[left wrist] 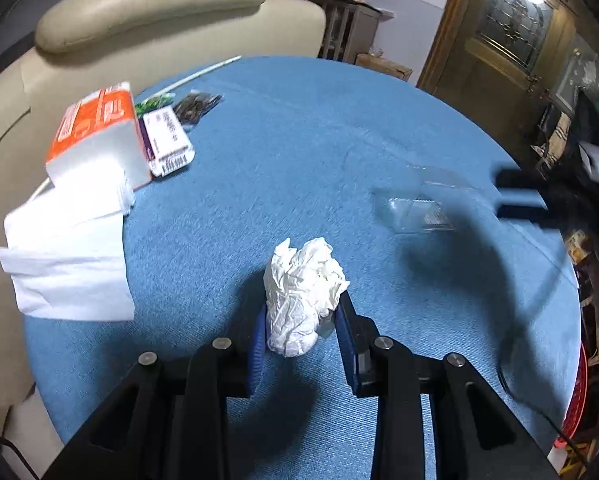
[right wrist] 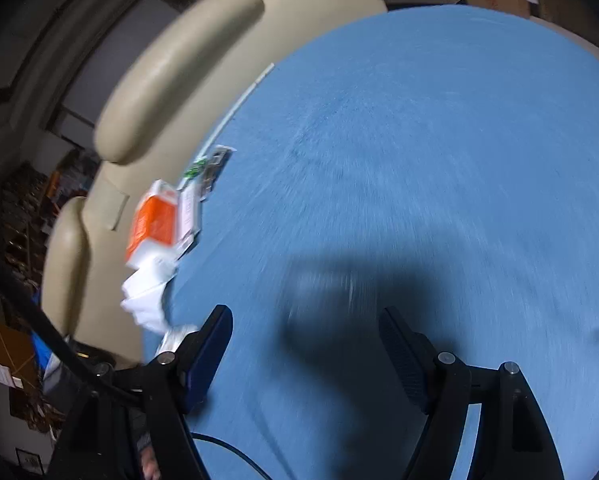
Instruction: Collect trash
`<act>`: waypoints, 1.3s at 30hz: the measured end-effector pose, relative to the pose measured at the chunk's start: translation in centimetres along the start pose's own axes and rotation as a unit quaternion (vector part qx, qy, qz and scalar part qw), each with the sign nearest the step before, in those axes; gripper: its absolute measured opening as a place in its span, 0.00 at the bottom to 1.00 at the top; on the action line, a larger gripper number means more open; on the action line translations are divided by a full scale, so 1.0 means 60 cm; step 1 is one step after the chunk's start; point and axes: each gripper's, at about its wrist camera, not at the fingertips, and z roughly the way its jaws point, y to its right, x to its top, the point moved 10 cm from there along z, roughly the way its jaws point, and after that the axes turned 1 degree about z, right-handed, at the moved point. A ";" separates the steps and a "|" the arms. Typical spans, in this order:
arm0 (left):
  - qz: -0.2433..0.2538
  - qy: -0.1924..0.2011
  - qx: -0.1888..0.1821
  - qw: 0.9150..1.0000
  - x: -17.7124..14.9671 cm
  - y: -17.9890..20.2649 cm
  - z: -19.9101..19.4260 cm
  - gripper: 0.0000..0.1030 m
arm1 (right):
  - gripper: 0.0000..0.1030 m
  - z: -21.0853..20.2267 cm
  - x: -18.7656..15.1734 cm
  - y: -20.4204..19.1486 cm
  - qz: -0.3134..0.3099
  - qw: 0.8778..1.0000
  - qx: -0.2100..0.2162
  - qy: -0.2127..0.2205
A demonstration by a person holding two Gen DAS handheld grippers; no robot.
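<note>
My left gripper [left wrist: 302,322] is shut on a crumpled white tissue ball [left wrist: 303,300] and holds it above the round blue table [left wrist: 283,168]. A clear plastic wrapper [left wrist: 419,204] lies on the table to the right; the right gripper's fingers [left wrist: 519,196] show just beyond it. In the right wrist view my right gripper [right wrist: 305,334] is open and empty over the blue table [right wrist: 419,160], and the wrapper [right wrist: 323,284] is a blurred patch ahead of the fingertips.
An orange-and-white tissue pack [left wrist: 95,136] with loose tissues [left wrist: 67,256] lies at the table's left edge, with a purple-and-white box [left wrist: 167,140] and small packets [left wrist: 195,106]. A beige armchair [left wrist: 147,12] stands behind. The pack also shows in the right wrist view [right wrist: 153,224].
</note>
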 end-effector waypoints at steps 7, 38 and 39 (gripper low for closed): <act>-0.004 0.020 0.009 1.000 0.002 0.006 -0.036 0.33 | 0.76 -0.056 -0.047 0.037 0.002 0.995 -0.093 0.041; -0.017 0.017 0.040 0.999 -0.010 -0.029 -0.043 0.33 | 0.82 0.094 0.037 -0.022 -0.069 0.961 -0.240 0.115; -0.018 0.017 0.041 0.999 -0.010 -0.029 -0.042 0.33 | 0.82 0.090 0.034 -0.023 -0.069 0.962 -0.238 0.117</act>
